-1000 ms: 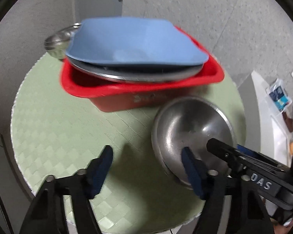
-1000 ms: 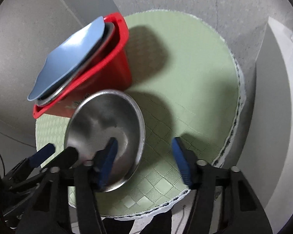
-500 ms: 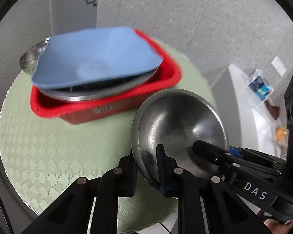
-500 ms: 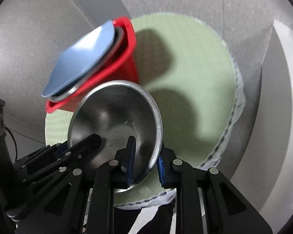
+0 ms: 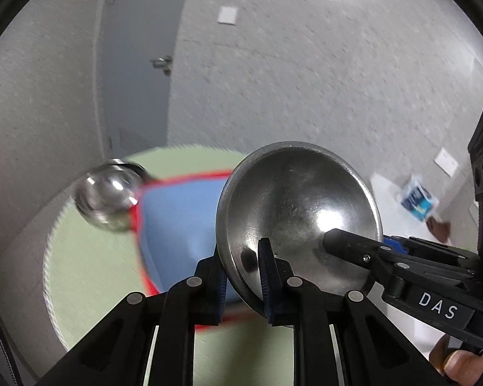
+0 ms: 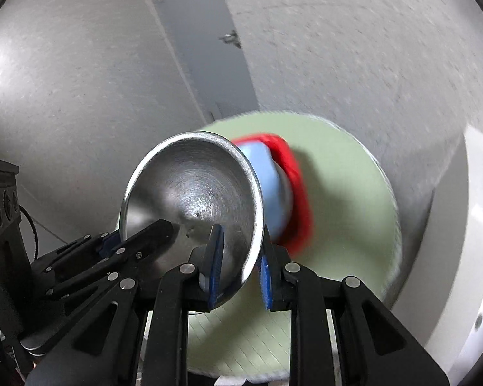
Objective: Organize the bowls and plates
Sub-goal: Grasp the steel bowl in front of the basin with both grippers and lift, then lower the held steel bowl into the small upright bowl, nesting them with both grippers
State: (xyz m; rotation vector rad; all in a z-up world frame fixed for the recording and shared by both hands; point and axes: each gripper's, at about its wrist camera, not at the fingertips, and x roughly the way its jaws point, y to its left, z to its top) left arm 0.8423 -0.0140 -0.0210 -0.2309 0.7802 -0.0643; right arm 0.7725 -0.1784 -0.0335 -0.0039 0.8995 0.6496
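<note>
Up goes the steel bowl [image 5: 301, 218] — a moment ago it sat on the green table [image 6: 347, 177], and now it hangs in the air, tipped on its side. Both tools pinch its rim: the left hand-held gripper [image 5: 243, 276] on one edge, the right hand-held gripper [image 6: 240, 265] on the other. Below sits the red tub [image 6: 298, 189] with the blue plate [image 5: 180, 225] in it, and a second small bowl [image 5: 108, 194] behind. I think the bowl can now go to a stack — maybe with its twin.
</note>
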